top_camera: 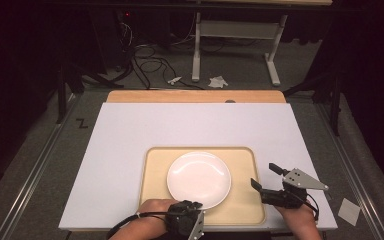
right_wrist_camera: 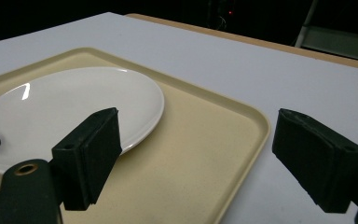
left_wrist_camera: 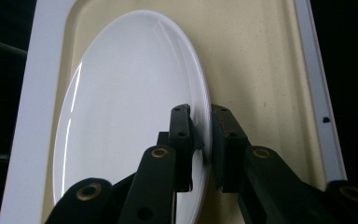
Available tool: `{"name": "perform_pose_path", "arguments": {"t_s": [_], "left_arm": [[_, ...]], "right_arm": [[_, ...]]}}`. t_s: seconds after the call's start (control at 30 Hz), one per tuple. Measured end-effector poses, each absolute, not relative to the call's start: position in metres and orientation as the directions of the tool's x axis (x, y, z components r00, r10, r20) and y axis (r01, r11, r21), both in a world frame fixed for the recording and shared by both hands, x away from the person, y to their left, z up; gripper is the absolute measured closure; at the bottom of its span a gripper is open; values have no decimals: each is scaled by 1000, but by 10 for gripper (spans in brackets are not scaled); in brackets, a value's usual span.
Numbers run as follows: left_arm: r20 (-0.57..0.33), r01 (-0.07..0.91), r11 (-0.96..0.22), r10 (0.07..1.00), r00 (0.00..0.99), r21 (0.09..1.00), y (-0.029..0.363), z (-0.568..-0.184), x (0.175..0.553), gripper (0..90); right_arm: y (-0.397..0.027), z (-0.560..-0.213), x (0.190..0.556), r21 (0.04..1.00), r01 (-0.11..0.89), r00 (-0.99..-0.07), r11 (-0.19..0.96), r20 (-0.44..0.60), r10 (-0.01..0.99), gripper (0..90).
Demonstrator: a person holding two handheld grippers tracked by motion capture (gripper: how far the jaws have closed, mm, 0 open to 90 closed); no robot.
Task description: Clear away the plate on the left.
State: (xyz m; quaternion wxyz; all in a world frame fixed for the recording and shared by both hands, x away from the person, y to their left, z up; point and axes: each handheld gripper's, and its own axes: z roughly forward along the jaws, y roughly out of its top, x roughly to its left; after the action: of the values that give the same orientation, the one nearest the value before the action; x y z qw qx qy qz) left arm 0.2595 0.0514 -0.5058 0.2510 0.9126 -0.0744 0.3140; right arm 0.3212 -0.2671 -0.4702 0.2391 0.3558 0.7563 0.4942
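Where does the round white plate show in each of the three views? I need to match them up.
High view: the round white plate lies centre-low, on the beige plastic tray.
Left gripper view: the plate stands as a tall oval left of centre, its rim between the left gripper fingers.
Right gripper view: plate at left.
Shared landmark: the tray's raised rim.
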Motion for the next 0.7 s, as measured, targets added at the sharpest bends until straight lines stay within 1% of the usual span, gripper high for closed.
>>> {"name": "perform_pose_path", "arguments": {"t_s": [0.17,0.53,0.7], "left_arm": [[603,-295,-869,5,798,398,51,-508,260,790],[583,-277,-872,11,813,403,51,-509,261,775],[576,-269,-868,24,817,418,53,-507,263,712]], "right_arm": [[-267,-470,321,918,300,-634,259,-12,774,165],[-267,-470,321,918,299,-635,260,-12,773,165],[-268,-470,321,919,298,-636,259,-12,772,165]]}}
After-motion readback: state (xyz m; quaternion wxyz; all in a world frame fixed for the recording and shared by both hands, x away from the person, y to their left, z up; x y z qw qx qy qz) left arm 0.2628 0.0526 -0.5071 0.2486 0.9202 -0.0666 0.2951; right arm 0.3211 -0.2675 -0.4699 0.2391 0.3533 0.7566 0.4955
